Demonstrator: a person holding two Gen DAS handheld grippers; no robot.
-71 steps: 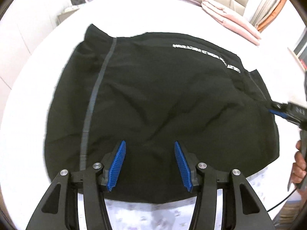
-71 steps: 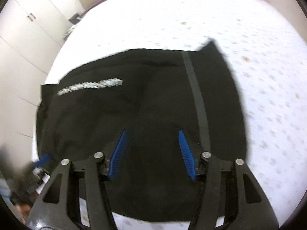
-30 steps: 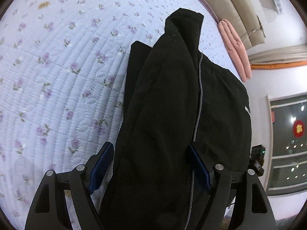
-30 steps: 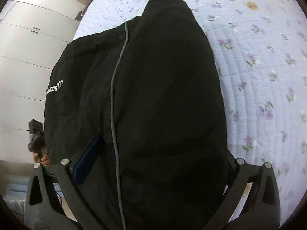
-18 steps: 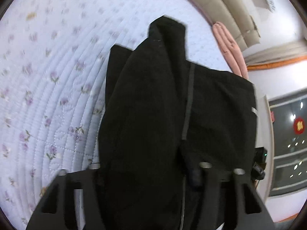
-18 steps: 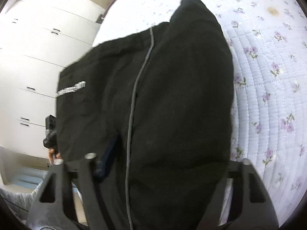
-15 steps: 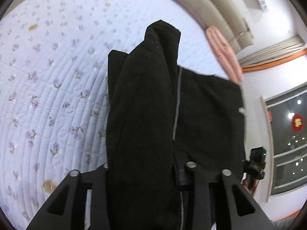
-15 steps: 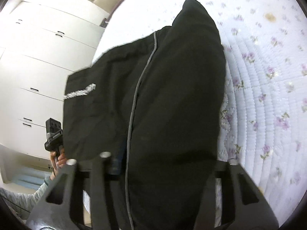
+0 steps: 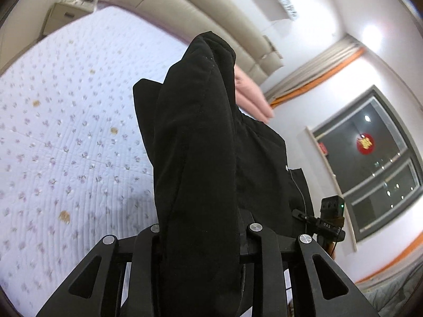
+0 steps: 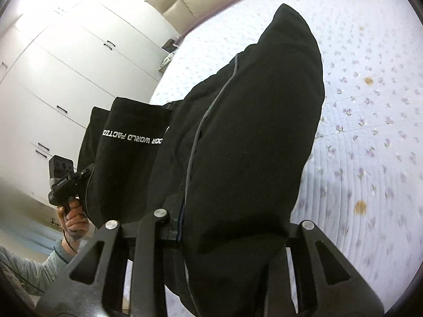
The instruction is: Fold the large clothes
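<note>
While both hold the same piece of clothing, the left gripper [image 9: 201, 240] and the right gripper [image 10: 224, 227] each have their jaws drawn in tight on a thick bunch of cloth, so that the blue pads are almost wholly buried in it. One black garment [image 9: 195, 158] is in view, and it hangs raised above the bed [image 9: 66, 132], stretched between the two grippers, with its far end pointing toward the headboard [image 9: 211, 26] and seemingly only its lower folds near the quilt. From the right wrist view a thin grey piping line [image 10: 201, 132] runs along the garment and white lettering [image 10: 132, 138] sits on the side toward the wardrobe [image 10: 66, 79]. By its look the cloth is soft, limp and fairly thick, likely light for its bulk; it should sag and slide on itself, so I judge the firmest hold to be at an edge or seam corner, with several layers pinched together as they are here. Beside the garment on the bed lies one pink folded pile [image 9: 251, 97], partly hidden. Counted: two grippers, one garment, one bed, one pink pile.
</note>
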